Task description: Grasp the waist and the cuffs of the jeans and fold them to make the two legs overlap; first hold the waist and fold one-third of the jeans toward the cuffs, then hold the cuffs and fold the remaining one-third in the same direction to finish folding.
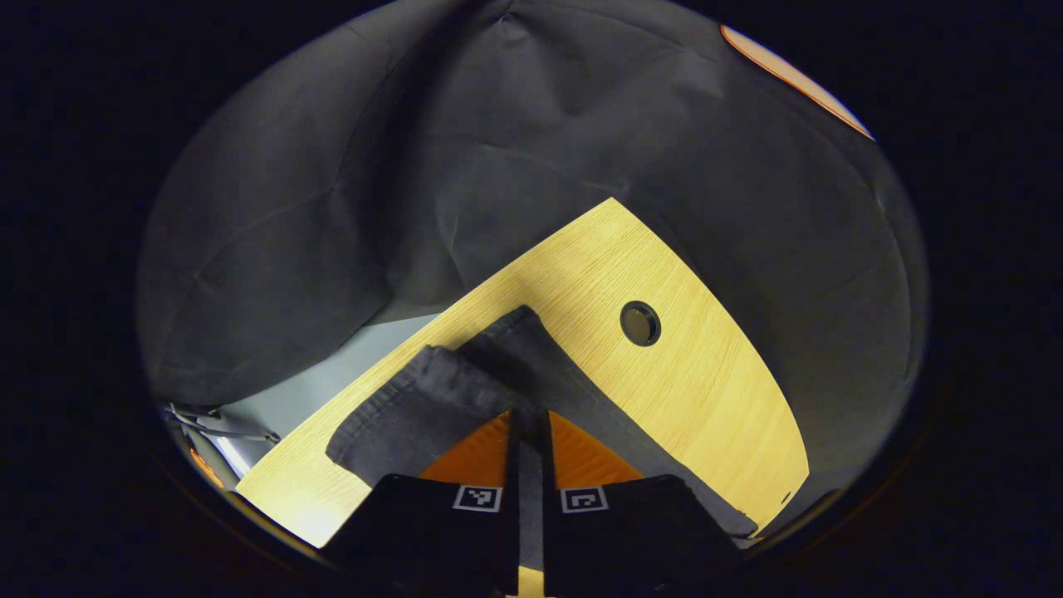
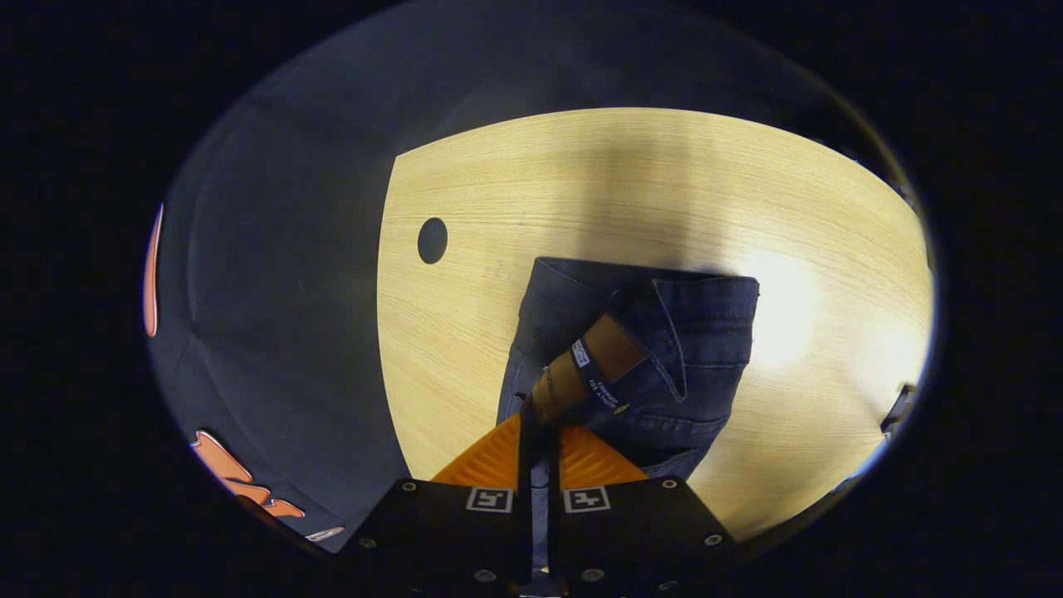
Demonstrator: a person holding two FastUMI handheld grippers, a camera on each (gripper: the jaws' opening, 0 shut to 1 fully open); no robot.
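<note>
Left gripper view looks down its own two fingers at the cuffs (image 1: 465,374) of the jeans (image 1: 432,407), which lie across a corner of the desk (image 1: 698,365). The left tool (image 1: 528,419) has its fingers drawn nearly together with dark denim pinched between them, so I judge it closed on the cuff end. One leg runs off toward the lower right along the desk edge, and the other bunches up to the left of the fingers, its hem raised and rumpled. A round cable hole (image 1: 640,323) sits in the wood just beyond the cloth, apart from it.

In the right gripper view, the right tool (image 2: 540,432) is likewise closed to a thin gap, with the waist (image 2: 581,365) caught between its fingers. The brown inner band is turned out there, and the seat and a back pocket (image 2: 706,324) spread away from the tool over the desk.

Holding both ends at once makes sense for the first step: with waist and cuffs gripped, the garment can be carried sideways as one piece so that one leg lands on the other. How well the legs overlap already I cannot tell, though at the cuff end the two hems look offset, not stacked. I judge the lengthwise fold to be in hand, with the two thirds-folds not yet done. Loose denim may slip or twist if the ends move unevenly.
</note>
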